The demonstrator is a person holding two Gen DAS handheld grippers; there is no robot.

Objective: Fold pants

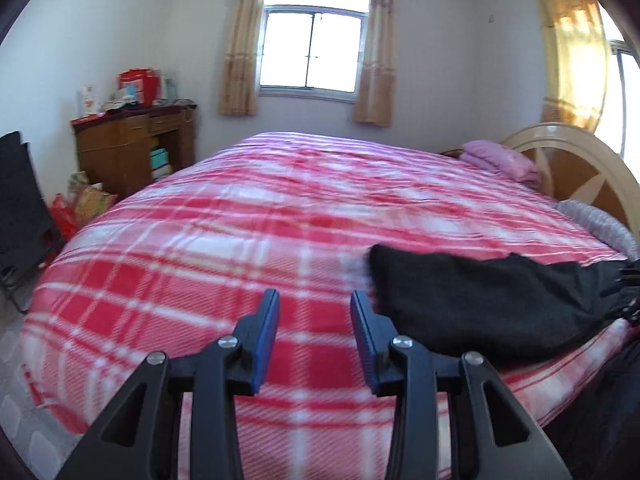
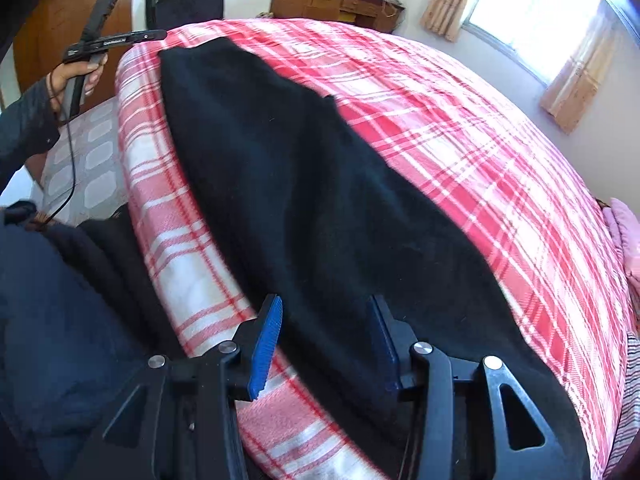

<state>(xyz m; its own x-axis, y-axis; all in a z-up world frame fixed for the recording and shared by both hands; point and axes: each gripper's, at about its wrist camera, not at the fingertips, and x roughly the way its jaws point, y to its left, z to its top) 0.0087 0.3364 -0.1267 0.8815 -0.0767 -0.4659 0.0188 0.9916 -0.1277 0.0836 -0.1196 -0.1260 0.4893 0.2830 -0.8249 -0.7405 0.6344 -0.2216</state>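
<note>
Black pants [image 2: 320, 208] lie stretched along the near edge of the bed on a red and white plaid blanket [image 2: 460, 120]. My right gripper [image 2: 326, 308] is open, just above one end of the pants, with the cloth showing between its blue pads. In the left wrist view the other end of the pants [image 1: 480, 300] lies to the right of my left gripper [image 1: 314, 300], which is open and empty above the plaid blanket [image 1: 240, 220]. The left gripper also shows in the right wrist view [image 2: 104, 40], held up beyond the bed's far corner.
A wooden desk [image 1: 132, 144] with boxes stands by the left wall under a window [image 1: 316, 40]. A folded pink quilt [image 1: 500, 158] lies by the headboard [image 1: 580, 168]. A black chair [image 1: 20, 200] stands at far left. My dark-sleeved body [image 2: 52, 300] is close to the bed edge.
</note>
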